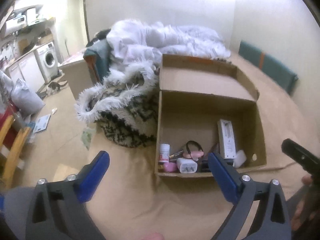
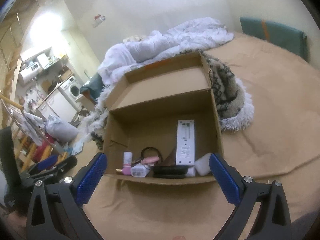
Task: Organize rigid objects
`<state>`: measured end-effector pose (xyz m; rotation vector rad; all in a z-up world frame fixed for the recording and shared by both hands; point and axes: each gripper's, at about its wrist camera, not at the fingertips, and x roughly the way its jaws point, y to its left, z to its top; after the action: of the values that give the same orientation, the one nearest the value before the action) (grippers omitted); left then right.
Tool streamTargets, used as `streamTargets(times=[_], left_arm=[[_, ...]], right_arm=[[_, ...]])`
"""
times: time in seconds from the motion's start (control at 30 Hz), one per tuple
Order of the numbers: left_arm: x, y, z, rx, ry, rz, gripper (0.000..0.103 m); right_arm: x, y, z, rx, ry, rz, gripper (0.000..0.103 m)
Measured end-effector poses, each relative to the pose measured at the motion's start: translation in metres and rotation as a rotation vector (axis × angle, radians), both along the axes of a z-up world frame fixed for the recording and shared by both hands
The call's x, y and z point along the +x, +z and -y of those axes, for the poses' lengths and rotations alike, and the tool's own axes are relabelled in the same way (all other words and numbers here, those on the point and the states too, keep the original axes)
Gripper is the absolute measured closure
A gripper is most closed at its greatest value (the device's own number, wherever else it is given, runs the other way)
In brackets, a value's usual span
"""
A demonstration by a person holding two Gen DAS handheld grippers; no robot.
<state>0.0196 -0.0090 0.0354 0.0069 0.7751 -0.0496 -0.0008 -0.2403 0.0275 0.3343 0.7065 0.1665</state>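
I see an open cardboard box (image 2: 163,108) sitting on a bed covered by a tan sheet (image 2: 270,104). The box is plain brown, roughly square, with its lid flap (image 2: 166,84) folded back at the far side.

Inside, the items are gathered along the near wall. A long white rectangular device (image 2: 185,142) lies flat toward the right, running front to back. Just beside it, in the near right corner, rests a small white rounded case (image 2: 203,166). In front of the long device lies a flat black case (image 2: 170,171). Left of that is a white plug adapter (image 2: 139,170), with a pink item (image 2: 127,169) touching it, and a small white bottle (image 2: 127,157) standing upright behind. A black looped cord with a pink piece (image 2: 151,156) sits in the middle, behind the adapter.

My left tool (image 1: 159,177) hangs above the sheet just before the box, its blue pads spread wide with nothing between them. My right tool (image 2: 158,178) is likewise spread wide and holds nothing; the near wall of the box shows between its pads.

Behind the box lies a shaggy black-and-cream blanket with white fringe (image 1: 124,104), and beyond it a rumpled white duvet (image 1: 160,38). At the far left of the room stands a washing machine (image 1: 49,59).
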Motion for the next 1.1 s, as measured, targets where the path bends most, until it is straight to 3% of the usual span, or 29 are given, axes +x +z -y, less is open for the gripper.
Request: streamTargets(times=[0.17,0.27,1.1], left_arm=[[-0.002,-0.026,-0.006,-0.012,0.015,-0.075,0.002],[0.002,-0.031,-0.005,0.017,0.036,-0.071,0.002],[0.003,-0.027,-0.005,0.01,0.04,-0.039,0.002]], right_arm=[[-0.015,-0.018,-0.011,-0.091,-0.04,0.022,0.0],[-0.012,-0.018,-0.016,-0.143,-0.04,0.027,0.0],[0.001,-0.032,-0.017,-0.167,-0.036,-0.03,0.0]])
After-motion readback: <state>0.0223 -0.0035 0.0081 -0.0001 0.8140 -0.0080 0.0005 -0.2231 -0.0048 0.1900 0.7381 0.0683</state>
